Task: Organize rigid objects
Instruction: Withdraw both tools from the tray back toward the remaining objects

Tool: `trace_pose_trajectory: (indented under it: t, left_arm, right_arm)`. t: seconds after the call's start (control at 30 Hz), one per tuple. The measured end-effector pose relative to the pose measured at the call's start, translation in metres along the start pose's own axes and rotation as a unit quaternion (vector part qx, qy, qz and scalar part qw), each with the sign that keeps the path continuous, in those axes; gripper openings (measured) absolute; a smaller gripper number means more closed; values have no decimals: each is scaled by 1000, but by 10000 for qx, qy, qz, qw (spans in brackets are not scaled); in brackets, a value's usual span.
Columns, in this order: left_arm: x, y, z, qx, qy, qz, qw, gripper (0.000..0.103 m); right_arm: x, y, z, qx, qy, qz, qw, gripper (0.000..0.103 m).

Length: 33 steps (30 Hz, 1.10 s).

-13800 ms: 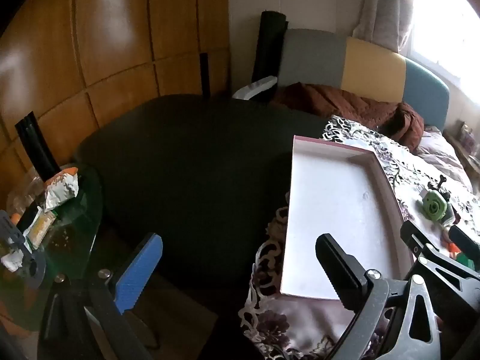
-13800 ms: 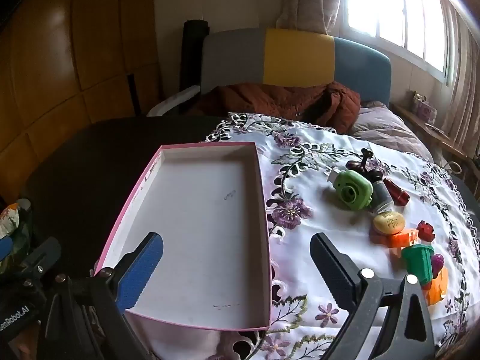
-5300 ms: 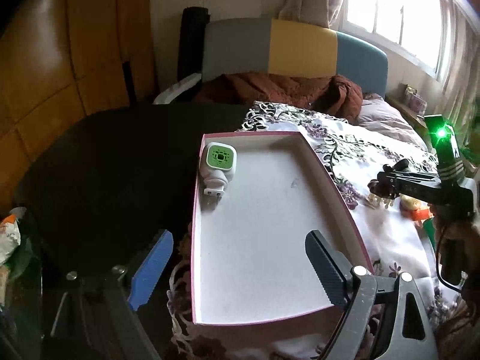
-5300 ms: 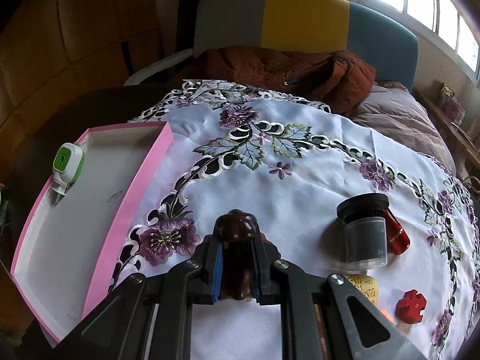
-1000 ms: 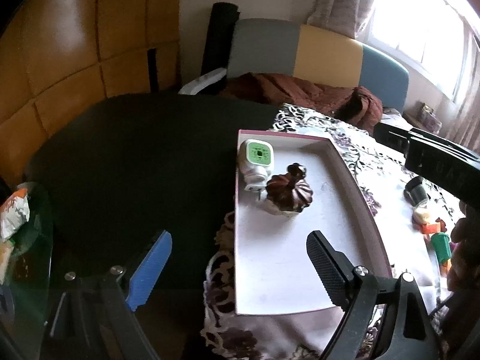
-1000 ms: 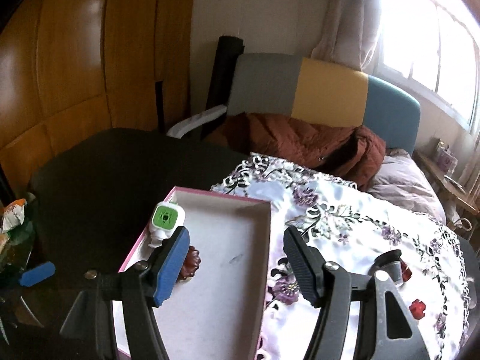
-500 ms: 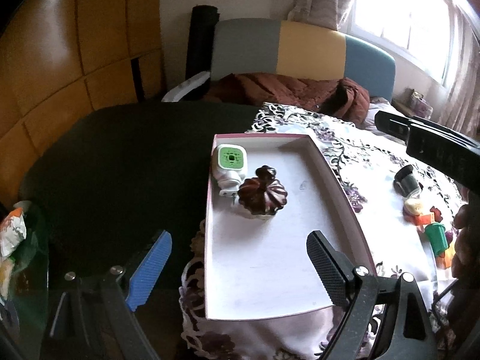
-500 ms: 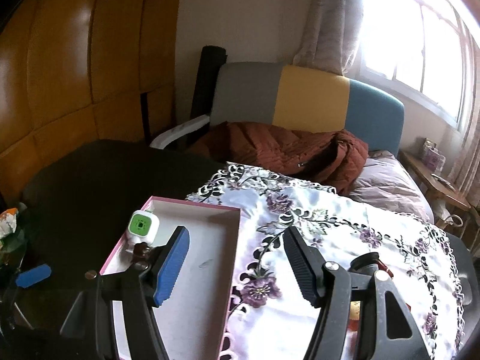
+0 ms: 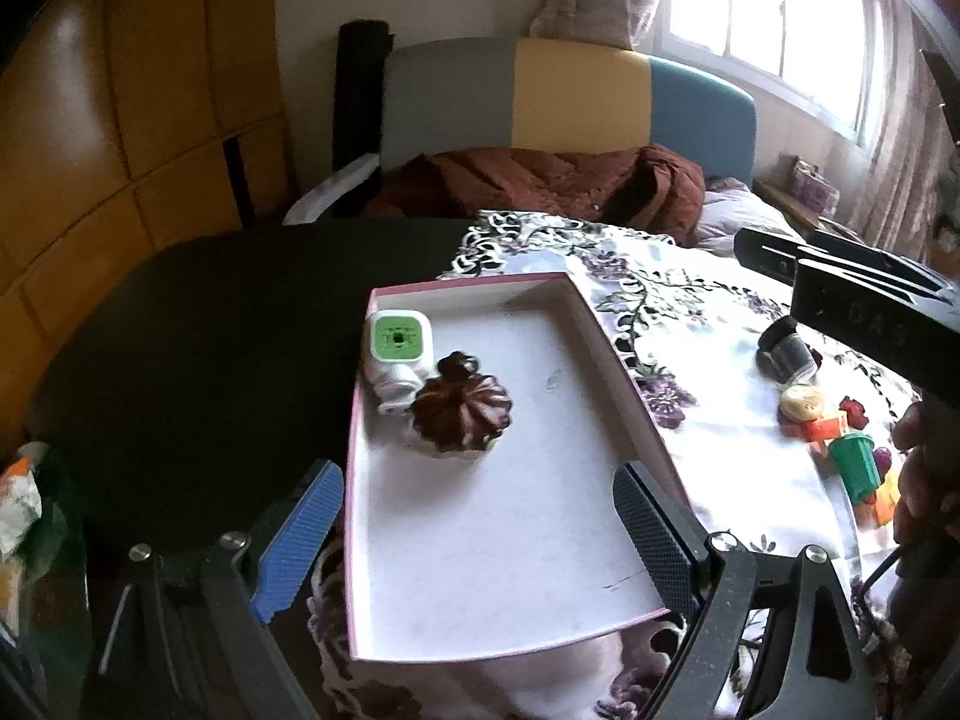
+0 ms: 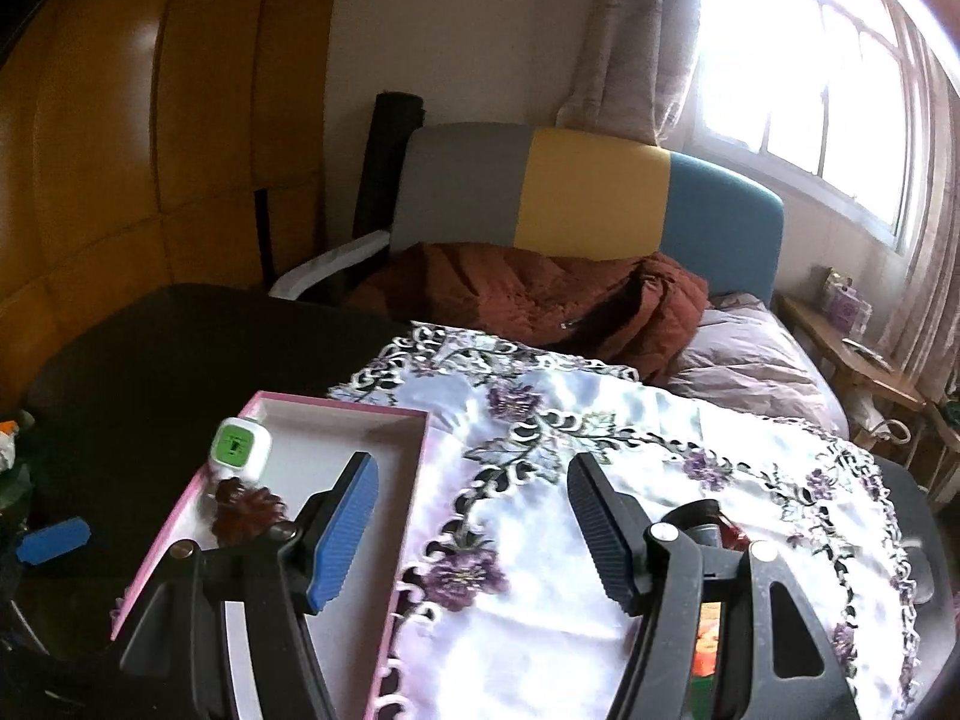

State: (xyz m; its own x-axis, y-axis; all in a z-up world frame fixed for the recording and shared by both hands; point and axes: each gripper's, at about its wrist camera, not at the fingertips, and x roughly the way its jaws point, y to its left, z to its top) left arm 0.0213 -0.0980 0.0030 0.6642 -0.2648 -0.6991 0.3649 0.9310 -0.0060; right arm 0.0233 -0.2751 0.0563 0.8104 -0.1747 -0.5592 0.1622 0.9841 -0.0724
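A pink-rimmed white tray (image 9: 618,360) lies on the tablecloth; it also shows in the right wrist view (image 10: 414,480). In it lie a white and green plug-in device (image 9: 399,339) (image 10: 240,447) and a dark brown pumpkin-shaped piece (image 9: 462,411) (image 10: 246,513). My left gripper (image 9: 474,540) is open and empty over the tray's near end. My right gripper (image 10: 474,516) is open and empty above the cloth, right of the tray; its body shows at the right in the left wrist view (image 9: 864,300). A black jar (image 9: 786,351), a yellow stone (image 9: 801,402) and small red, orange and green toys (image 9: 852,462) lie on the cloth.
A dark round table (image 9: 180,330) carries the embroidered white cloth (image 10: 600,420). A sofa with a brown jacket (image 10: 528,294) stands behind. A glass side table with wrappers (image 9: 24,498) is at the far left.
My right gripper has swung right, off the tray and over the cloth. My left gripper has shifted so the tray sits more centred. The device and pumpkin piece have not moved in the tray.
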Motion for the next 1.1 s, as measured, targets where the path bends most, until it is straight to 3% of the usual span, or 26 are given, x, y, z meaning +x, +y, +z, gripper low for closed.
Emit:
trace_pose_trajectory:
  t: [0.3, 0.37, 0.53, 0.67, 0.77, 1.1]
  left_arm:
    - [9, -25, 12, 193, 46, -175, 9996, 92]
    - [11, -32, 17, 275, 54, -225, 9994, 92]
    - [19, -57, 29, 431, 77, -593, 9973, 92]
    - [29, -87, 39, 732, 74, -782, 9942, 92]
    - [39, -108, 46, 929, 122, -936, 9912, 92]
    - [81, -160, 55, 913, 682, -1577, 9809, 84]
  right_arm:
    - [3, -38, -3, -9, 160, -218, 9996, 67]
    - [7, -57, -4, 64, 268, -228, 9994, 67]
    - [27, -131, -13, 586, 572, -705, 9942, 67]
    - [41, -209, -43, 1717, 802, -1304, 9732, 67]
    - [42, -253, -62, 2750, 1013, -1339, 9467, 67]
    - [43, -280, -78, 3564, 1098, -1079, 9216, 67]
